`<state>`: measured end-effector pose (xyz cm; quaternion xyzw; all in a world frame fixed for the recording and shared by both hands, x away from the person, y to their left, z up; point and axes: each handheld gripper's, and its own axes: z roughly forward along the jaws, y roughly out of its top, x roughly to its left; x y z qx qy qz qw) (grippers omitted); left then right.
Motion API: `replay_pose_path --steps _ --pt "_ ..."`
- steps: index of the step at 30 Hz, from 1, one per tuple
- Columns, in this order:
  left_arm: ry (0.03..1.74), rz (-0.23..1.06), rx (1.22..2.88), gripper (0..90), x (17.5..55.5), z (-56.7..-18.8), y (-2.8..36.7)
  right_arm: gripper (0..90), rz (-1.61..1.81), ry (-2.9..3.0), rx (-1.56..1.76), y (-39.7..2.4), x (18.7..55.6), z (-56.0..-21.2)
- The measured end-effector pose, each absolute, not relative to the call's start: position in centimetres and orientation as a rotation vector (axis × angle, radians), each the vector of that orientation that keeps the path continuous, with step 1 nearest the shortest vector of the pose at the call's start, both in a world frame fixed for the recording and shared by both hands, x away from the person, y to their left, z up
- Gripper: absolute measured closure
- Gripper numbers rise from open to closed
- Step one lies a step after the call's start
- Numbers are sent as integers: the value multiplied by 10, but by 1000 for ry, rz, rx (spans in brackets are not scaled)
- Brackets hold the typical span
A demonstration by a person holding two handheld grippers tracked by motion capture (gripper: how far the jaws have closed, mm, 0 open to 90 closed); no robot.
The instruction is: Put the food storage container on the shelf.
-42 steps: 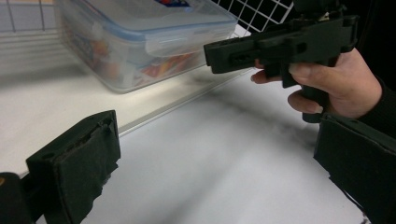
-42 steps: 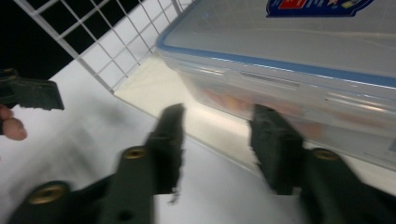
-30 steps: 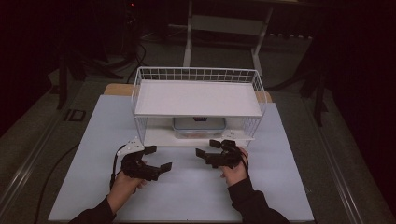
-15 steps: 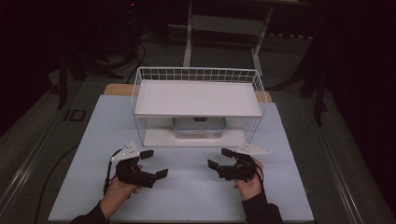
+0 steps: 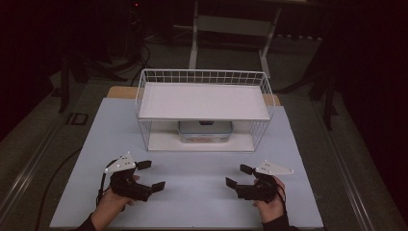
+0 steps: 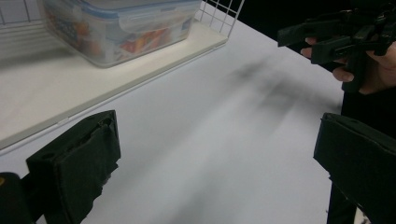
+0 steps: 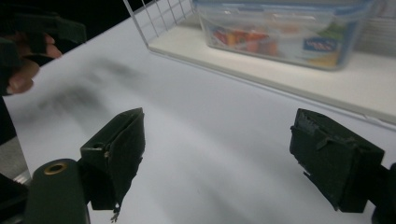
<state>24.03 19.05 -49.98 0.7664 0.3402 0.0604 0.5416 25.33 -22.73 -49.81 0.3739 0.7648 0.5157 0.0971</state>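
Claws first: the left claw (image 5: 150, 174) hovers near the front left corner of the bench (image 5: 192, 192), jaws spread wide and holding nothing; the right claw (image 5: 239, 175) hovers near the front right corner, likewise spread and empty, and the two point inward toward each other, well apart. In the left gripper view, bare bench surface lies between the two black jaws. Ahead of both claws, toward the middle of the bench, stands a white wire shelf rack (image 5: 144, 82) with a flat upper shelf (image 5: 202, 101) and a low base shelf (image 5: 163, 141). Object to be handled: a clear plastic food container (image 5: 205, 131), seated on the base shelf under the upper shelf, roughly centred between the rack's side walls and set back from the base shelf's front edge. The container (image 7: 285, 32) carries a blue-trimmed snap lid (image 6: 140, 9), and coloured contents show through its wall. Expected handling: rigid, smooth and somewhat slippery walls, moderate weight because it is filled, not fragile, though the load may shift if tilted. Recommended hold: one claw on each short end wall just below the lid rim, or on the lid's side latches, keeping it level; clearance under the upper shelf looks limited, so slide it forward before lifting.
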Motion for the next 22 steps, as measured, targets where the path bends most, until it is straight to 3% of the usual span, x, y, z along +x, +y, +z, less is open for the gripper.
replay_pose_path --steps 11,22 --pt "815 145 1819 3 233 -506 196 178 1465 2244 1146 -256 232 -504" --pt "799 134 1820 3 232 -507 192 178 1445 2240 1180 -264 234 -508"
